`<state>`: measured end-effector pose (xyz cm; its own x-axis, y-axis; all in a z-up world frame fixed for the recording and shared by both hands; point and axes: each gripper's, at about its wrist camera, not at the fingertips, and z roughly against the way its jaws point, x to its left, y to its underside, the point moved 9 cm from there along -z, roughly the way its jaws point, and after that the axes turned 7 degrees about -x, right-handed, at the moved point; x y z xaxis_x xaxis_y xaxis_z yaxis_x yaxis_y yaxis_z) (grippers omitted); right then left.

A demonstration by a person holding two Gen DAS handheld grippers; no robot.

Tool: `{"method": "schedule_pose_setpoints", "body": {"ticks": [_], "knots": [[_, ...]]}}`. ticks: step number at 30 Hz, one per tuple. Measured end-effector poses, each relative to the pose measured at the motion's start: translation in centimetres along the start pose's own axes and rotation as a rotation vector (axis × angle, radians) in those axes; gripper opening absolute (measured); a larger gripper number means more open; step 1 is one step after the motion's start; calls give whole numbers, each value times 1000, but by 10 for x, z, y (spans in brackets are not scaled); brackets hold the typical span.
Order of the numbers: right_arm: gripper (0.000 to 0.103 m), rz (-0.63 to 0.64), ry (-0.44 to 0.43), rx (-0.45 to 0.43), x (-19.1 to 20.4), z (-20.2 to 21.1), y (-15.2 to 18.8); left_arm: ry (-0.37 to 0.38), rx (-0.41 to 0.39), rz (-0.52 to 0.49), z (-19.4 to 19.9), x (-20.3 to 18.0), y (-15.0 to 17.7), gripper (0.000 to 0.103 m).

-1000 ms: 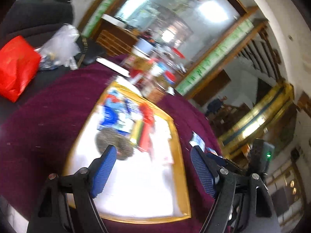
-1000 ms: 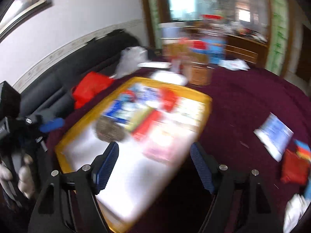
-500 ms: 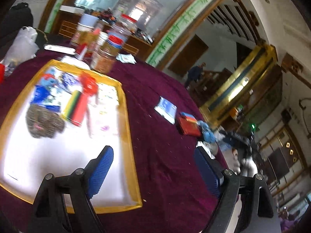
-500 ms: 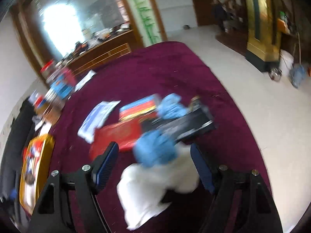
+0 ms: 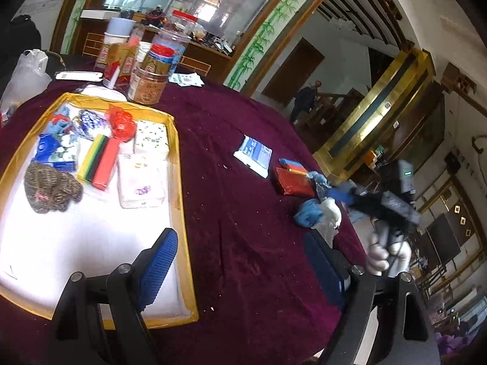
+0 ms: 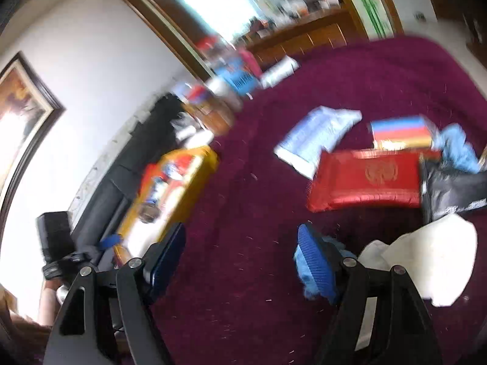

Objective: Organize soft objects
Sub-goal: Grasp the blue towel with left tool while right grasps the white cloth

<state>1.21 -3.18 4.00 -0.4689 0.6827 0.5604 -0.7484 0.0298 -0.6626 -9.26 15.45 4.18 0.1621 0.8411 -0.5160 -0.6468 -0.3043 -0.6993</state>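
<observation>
Right claw gapes empty over the cloth, red packet just ahead, likely next for the tray. Left claw, jaws just widened, empty, waits beside the tray.

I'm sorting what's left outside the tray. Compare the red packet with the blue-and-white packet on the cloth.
The red packet is plain red with a gold emblem; the blue-and-white packet is pale, with blue print. The red packet lies against the pile of soft things; the blue-and-white packet lies nearer the yellow tray. Both lie flat on the maroon cloth, outside the tray.
</observation>
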Motion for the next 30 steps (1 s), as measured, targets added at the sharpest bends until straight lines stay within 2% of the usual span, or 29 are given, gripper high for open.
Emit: {"method": "schedule_pose_setpoints", "body": {"ticks": [2,4,9,12,15,21,25,30], "knots": [[77,8,20,-70,4,24,-7,19,29,-7,-9,-6,6,87],[77,-6,118,-144,-12,44,-14,33,62,-19,-19,-13,15,87],[77,-136,352,-290,-81,77,-11,34,155,-93,-50,-41,37,87],[77,-196,426,-406,-111,96,-6,39,196,-169,-68,-62,46,87],[77,-256,457,-439,-137,103,-2,44,245,-253,-95,-89,58,87],[77,-364,432,-436,-167,110,0,79,327,-361,-159,-140,76,87],[78,-387,403,-440,-172,118,6,81,393,-409,-196,-165,90,87],[81,-390,367,-433,-167,116,7,56,415,-443,-225,-172,99,85]]}}
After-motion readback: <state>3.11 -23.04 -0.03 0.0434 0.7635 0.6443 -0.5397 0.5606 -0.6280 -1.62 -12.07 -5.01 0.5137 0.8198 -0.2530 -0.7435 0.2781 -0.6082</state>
